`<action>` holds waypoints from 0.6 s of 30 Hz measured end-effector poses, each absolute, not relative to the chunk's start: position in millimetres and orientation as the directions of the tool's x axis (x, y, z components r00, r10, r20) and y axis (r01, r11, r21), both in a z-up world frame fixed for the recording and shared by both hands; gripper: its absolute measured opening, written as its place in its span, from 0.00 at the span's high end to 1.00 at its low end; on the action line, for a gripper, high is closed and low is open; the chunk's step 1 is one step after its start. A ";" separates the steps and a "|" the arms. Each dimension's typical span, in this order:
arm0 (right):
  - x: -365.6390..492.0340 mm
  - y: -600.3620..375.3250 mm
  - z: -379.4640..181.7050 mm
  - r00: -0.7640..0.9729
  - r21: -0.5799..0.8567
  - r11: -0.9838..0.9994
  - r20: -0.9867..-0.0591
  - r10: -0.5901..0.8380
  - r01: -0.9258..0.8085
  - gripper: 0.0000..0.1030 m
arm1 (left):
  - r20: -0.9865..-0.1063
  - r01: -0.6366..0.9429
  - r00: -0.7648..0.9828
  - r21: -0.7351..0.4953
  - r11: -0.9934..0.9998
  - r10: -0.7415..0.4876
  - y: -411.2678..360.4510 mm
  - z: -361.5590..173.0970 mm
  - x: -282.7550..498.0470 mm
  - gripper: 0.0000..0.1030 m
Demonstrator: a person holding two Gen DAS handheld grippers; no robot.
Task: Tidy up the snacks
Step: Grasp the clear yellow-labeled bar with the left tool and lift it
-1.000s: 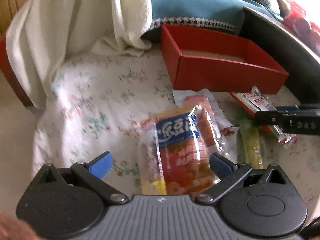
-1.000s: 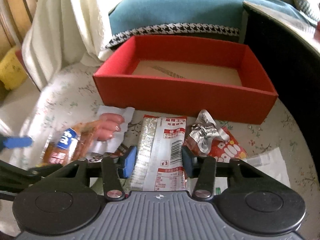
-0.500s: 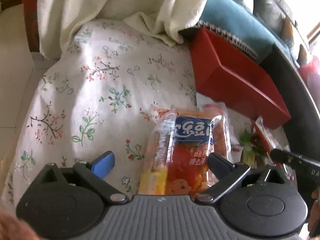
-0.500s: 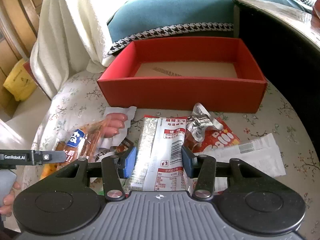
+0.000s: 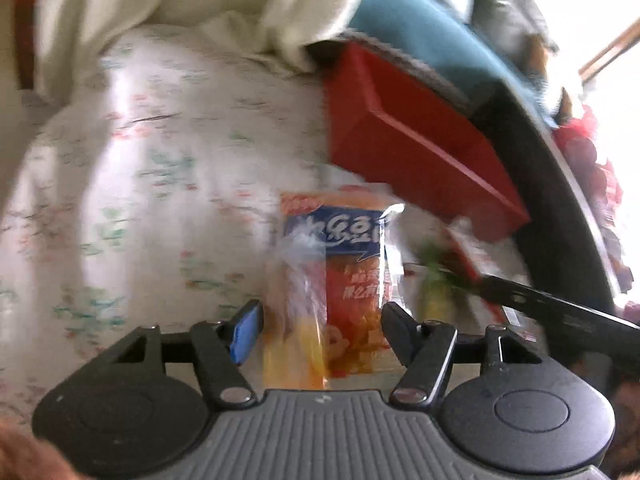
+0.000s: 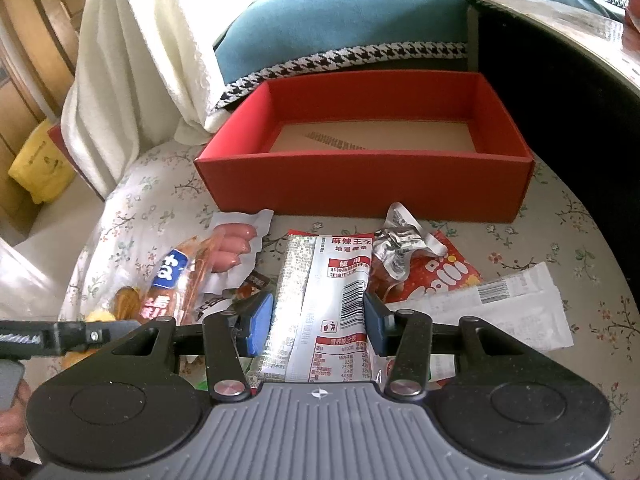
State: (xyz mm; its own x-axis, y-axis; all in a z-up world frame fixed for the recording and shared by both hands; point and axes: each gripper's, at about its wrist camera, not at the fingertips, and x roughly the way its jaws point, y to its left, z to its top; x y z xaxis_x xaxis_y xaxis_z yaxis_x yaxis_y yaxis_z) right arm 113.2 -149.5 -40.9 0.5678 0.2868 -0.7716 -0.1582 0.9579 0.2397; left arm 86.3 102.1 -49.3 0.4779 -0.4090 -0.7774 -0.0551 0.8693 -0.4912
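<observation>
An orange snack bag with a blue label (image 5: 340, 264) lies on the floral cloth (image 5: 132, 208). My left gripper (image 5: 322, 324) straddles it. Its jaws are closing and the pads meet the bag's sides, which bunch up. From the right wrist view the same bag (image 6: 172, 280) is at the left, with a left gripper finger (image 6: 60, 336) beside it. My right gripper (image 6: 316, 320) is shut on a silver packet with a barcode (image 6: 324, 280). The red box (image 6: 360, 192) stands behind the snacks with only its cardboard floor showing. The left wrist view is blurred.
Pink sausages on a white wrapper (image 6: 232, 248), crumpled foil (image 6: 400, 248), a red packet (image 6: 448, 276) and a white packet (image 6: 500, 304) lie before the box. A cream towel (image 6: 132, 60) and a teal cushion (image 6: 340, 20) are behind. Dark furniture (image 6: 560, 80) stands at the right.
The left jaws have come in from wide open onto the orange bag, and the left wrist has rolled. The right gripper has stayed put with the silver packet.
</observation>
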 end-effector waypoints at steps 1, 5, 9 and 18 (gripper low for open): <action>113.3 -149.4 -41.0 0.567 0.239 0.958 -0.772 0.287 -0.158 0.46 | -0.773 -0.078 0.476 -0.513 0.855 -0.420 105.7 -53.0 87.5 0.43; 113.8 -148.9 -41.6 0.566 0.236 0.959 -0.774 0.283 -0.158 0.46 | -0.752 -0.130 0.491 -0.562 0.817 -0.439 113.3 -58.3 85.9 0.43; 113.9 -149.6 -41.5 0.566 0.238 0.958 -0.773 0.286 -0.159 0.46 | -0.733 -0.136 0.510 -0.585 0.800 -0.450 117.7 -56.9 73.8 0.49; 112.6 -150.1 -38.0 0.571 0.252 0.954 -0.764 0.300 -0.163 0.46 | -0.668 -0.149 0.552 -0.667 0.730 -0.498 140.1 -58.4 48.1 0.59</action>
